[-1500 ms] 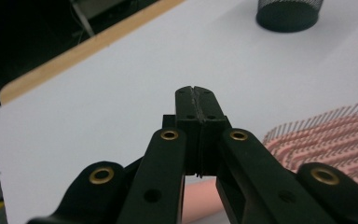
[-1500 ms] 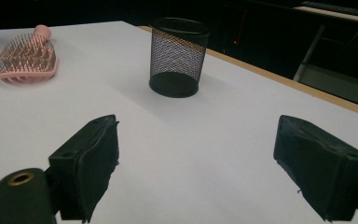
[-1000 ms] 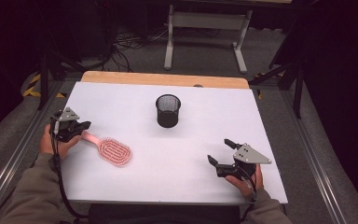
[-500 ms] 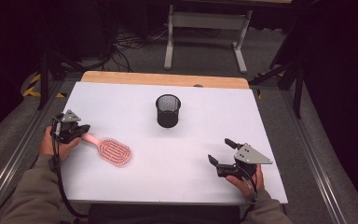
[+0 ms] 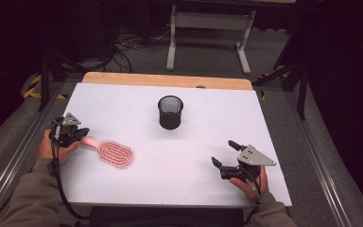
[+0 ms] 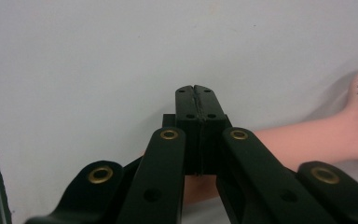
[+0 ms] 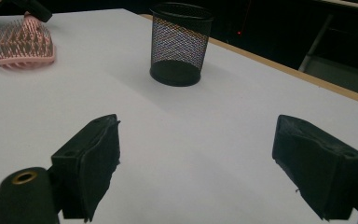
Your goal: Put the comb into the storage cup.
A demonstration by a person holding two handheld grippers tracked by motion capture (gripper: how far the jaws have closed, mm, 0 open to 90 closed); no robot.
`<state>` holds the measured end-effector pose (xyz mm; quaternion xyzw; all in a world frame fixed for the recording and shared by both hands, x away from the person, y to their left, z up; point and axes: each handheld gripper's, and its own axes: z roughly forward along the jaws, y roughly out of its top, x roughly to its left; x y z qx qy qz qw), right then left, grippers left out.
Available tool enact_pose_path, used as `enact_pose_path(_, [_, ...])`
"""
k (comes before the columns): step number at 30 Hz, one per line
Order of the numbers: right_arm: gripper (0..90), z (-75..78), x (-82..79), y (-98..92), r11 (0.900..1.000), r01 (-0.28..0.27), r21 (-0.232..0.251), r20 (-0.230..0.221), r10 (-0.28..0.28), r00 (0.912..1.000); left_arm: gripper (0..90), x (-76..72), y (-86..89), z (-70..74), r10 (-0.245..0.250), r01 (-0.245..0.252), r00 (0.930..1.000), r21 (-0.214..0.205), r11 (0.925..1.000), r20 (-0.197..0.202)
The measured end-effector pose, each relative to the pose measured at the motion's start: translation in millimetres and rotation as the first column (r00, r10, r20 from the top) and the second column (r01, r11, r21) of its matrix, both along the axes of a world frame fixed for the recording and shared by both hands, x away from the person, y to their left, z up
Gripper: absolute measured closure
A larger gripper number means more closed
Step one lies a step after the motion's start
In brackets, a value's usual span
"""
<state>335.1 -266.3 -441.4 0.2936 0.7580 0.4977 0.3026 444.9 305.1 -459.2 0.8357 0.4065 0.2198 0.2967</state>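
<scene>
The pink plastic hairbrush (image 5: 115,152) handle lies beneath the left gripper (image 6: 196,95), whose jaws are clenched empty; it could be nudged. The right gripper (image 5: 223,154) is held released.

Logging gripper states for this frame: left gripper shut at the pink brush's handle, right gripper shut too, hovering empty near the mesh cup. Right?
Not quite. The right gripper is open: the right gripper view shows its jaws spread wide with bare table between them. The rest holds: the left gripper is shut at the pink brush's handle, and the mesh cup stands beyond the right gripper.
</scene>
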Motion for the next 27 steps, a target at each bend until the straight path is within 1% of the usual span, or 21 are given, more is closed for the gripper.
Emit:
enact_pose_path(1, [15.5,0.1,-0.1,0.0,1.0,0.0,0.0,0.001,0.0,1.0,89.7,-0.9,0.1,-0.1,0.005,-0.005,1.0,0.006,1.0,0.006])
enact_pose_path(3, [15.5,0.4,0.0,-0.7,1.0,0.003,0.003,0.0,-0.003,1.0,89.7,-2.5,0.5,0.9,0.001,-0.001,1.0,0.024,0.9997,0.002])
enact_pose_path(4, [15.5,0.4,0.2,-1.0,1.0,0.005,0.002,0.0,-0.005,1.0,89.7,-3.2,0.5,0.5,0.006,-0.006,0.9999,0.026,0.9996,0.009])
enact_pose_path(6, [15.4,0.4,0.4,-1.2,1.0,0.004,0.003,-0.002,-0.004,1.0,89.7,-4.6,1.7,1.1,0.006,-0.006,1.0,0.024,0.9997,-0.007])
enact_pose_path(8, [15.5,0.5,0.4,-1.0,1.0,0.004,0.002,-0.001,-0.004,1.0,89.6,-6.0,3.7,1.3,0.008,-0.008,1.0,0.034,0.9994,-0.005])
enact_pose_path(9, [15.5,0.5,0.4,-0.9,1.0,0.003,0.001,-0.001,-0.003,1.0,89.6,-7.2,4.5,0.6,0.012,-0.012,0.9999,0.028,0.9995,-0.004])
enact_pose_path(12, [15.5,0.4,0.4,-0.8,1.0,0.0,-0.001,-0.003,0.0,1.0,89.6,-11.4,8.6,1.0,0.012,-0.011,0.9998,0.034,0.9994,-0.014])
enact_pose_path(14, [15.4,0.3,0.5,-0.9,1.0,0.001,0.0,-0.004,-0.001,1.0,89.6,-15.7,12.4,1.1,0.01,-0.009,0.9996,0.026,0.9996,-0.027])
enact_pose_path(15, [15.4,0.3,0.8,-1.0,1.0,-0.002,0.002,-0.008,0.002,1.0,89.6,-17.5,13.9,0.9,0.01,-0.01,0.9997,0.03,0.9995,-0.022])
enact_pose_path(16, [15.5,0.1,1.2,-0.9,0.9999,-0.013,0.001,-0.017,0.013,0.9998,89.6,-21.0,16.5,0.6,0.009,-0.008,0.9994,0.036,0.9993,-0.033])
enact_pose_path(17, [15.5,0.1,1.2,-0.9,0.9999,-0.013,0.001,-0.017,0.013,0.9998,89.7,-21.0,16.5,0.6,0.009,-0.008,0.9994,0.036,0.9993,-0.033])
enact_pose_path(18, [15.4,0.0,1.2,-0.2,0.9999,-0.017,-0.002,-0.019,0.017,0.9997,89.6,-24.3,19.0,-1.0,0.014,-0.013,0.9992,0.036,0.9993,-0.036])
enact_pose_path(19, [15.4,0.0,1.2,-0.2,0.9999,-0.017,-0.002,-0.019,0.017,0.9997,89.6,-24.3,19.0,-1.0,0.014,-0.013,0.9992,0.036,0.9993,-0.036])
enact_pose_path(20, [15.4,0.0,1.3,0.1,0.9998,-0.018,-0.001,-0.02,0.018,0.9996,89.6,-25.5,20.9,-1.2,0.01,-0.008,0.9989,0.044,0.999,-0.045])
enact_pose_path(21, [15.4,0.0,1.3,0.3,0.9998,-0.019,-0.001,-0.02,0.019,0.9996,89.6,-27.1,22.1,-2.2,0.014,-0.012,0.9985,0.036,0.9993,-0.052])
enact_pose_path(22, [15.4,-0.1,1.4,0.4,0.9998,-0.019,-0.001,-0.02,0.019,0.9996,89.7,-28.8,23.4,-4.1,0.011,-0.009,0.9987,0.041,0.9991,-0.05])
enact_pose_path(23, [15.5,-0.1,1.5,0.4,0.9998,-0.019,-0.002,-0.022,0.018,0.9996,89.7,-29.9,24.2,-4.2,0.011,-0.008,0.9981,0.04,0.9992,-0.061])
enact_pose_path(24, [15.4,-0.1,1.7,0.5,0.9998,-0.018,-0.002,-0.021,0.018,0.9996,89.6,-31.6,24.2,-5.9,0.017,-0.015,0.9982,0.035,0.9993,-0.058])
enact_pose_path(25, [15.2,0.0,1.7,0.5,0.9998,-0.018,-0.001,-0.019,0.018,0.9996,89.7,-32.5,24.7,-6.4,0.014,-0.012,0.9981,0.042,0.9991,-0.06])
enact_pose_path(26, [15.1,0.0,1.7,0.5,0.9998,-0.02,0.003,-0.019,0.02,0.9996,89.6,-34.5,25.2,-7.8,0.006,-0.003,0.9973,0.051,0.9987,-0.073])
enact_pose_path(27, [15.1,0.1,1.8,0.7,0.9998,-0.018,0.004,-0.018,0.019,0.9997,89.6,-36.1,25.9,-8.6,0.009,-0.006,0.9978,0.044,0.999,-0.066])
